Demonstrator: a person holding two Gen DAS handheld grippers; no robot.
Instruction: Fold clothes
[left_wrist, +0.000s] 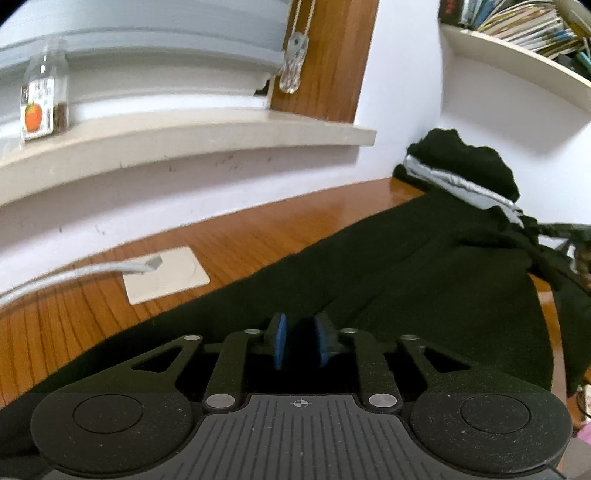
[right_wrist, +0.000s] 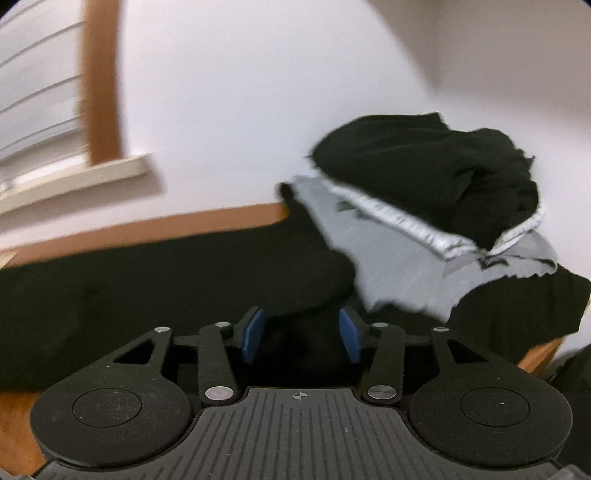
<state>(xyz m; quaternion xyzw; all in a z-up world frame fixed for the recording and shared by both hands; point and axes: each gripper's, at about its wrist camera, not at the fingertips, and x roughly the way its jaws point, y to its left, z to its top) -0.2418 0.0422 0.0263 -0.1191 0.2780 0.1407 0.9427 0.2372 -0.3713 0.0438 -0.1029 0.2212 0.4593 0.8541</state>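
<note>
- Left wrist view: the left gripper (left_wrist: 301, 341) points down at a black garment (left_wrist: 424, 266) that lies spread flat over a wooden table (left_wrist: 229, 236).
- Its two blue pads (left_wrist: 280, 341) stand a little apart. Dark cloth shows in the narrow gap, but I cannot tell if the pads press on it.
- The black garment is smooth and matte, with one long straight edge that runs from the lower left up to the far right, and a faint seam or fold line along its middle.
- At the far end of the table, against the white wall (left_wrist: 402, 74), sits a pile of clothes (left_wrist: 461, 166): black cloth on top and a pale grey band under it. The spread garment reaches up to this pile.
- On the bare wood to the left lie a white card (left_wrist: 173, 280) and, touching it, the end of a grey cable (left_wrist: 110, 269).
- A clear bottle (left_wrist: 44, 92) with an orange on its label stands on the window sill (left_wrist: 184, 136) above.
- Books (left_wrist: 528, 26) fill a white shelf at the upper right.
- Right wrist view: the picture is blurred. The right gripper (right_wrist: 301, 334) has its blue pads well apart, and a rounded fold of the black garment (right_wrist: 147, 280) lies between them; the pads do not seem to press on it.
- Just behind this fold rises the pile (right_wrist: 424, 173), where grey cloth with a silvery ribbed hem hangs out from under crumpled black cloth.
</note>
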